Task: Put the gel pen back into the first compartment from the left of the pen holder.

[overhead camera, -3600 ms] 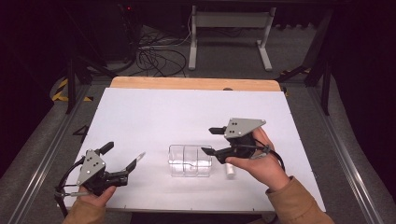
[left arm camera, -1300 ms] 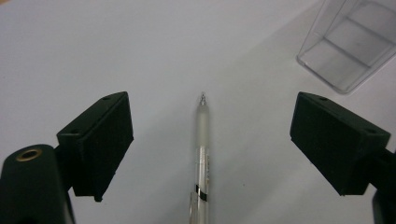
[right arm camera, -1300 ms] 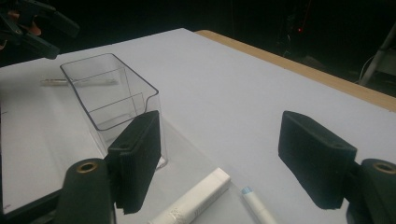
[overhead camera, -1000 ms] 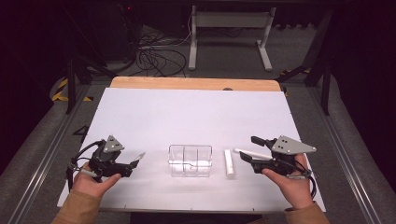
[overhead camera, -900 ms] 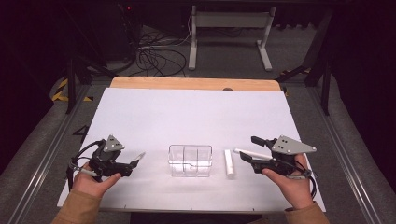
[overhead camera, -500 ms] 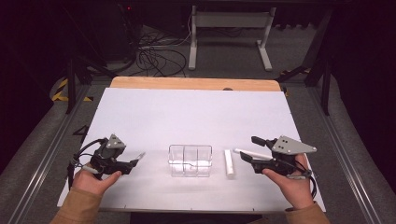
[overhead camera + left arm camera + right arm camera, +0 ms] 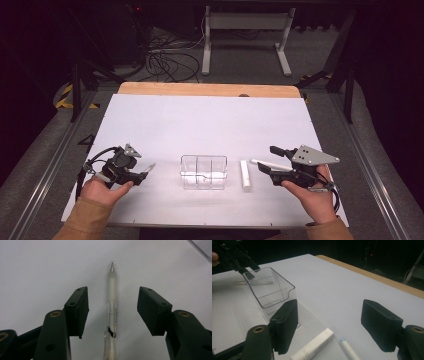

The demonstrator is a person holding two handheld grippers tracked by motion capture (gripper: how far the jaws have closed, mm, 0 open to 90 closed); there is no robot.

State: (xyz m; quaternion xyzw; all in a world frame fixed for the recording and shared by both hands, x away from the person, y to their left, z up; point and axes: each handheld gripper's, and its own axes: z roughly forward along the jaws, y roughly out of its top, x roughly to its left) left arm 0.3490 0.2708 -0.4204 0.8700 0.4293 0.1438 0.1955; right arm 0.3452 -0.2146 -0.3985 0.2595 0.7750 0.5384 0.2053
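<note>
Left gripper, lower centre: jaws closing around the clear pen, not yet touching. Risk: off-centre squeeze rolling pen away.

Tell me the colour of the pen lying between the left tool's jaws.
Frosted, translucent white with a clear tip; the pen shows best in the left gripper view.

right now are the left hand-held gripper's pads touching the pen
Apart. The left gripper view shows bare table on both sides of the pen, between it and the closing left hand-held gripper's pads.
</note>
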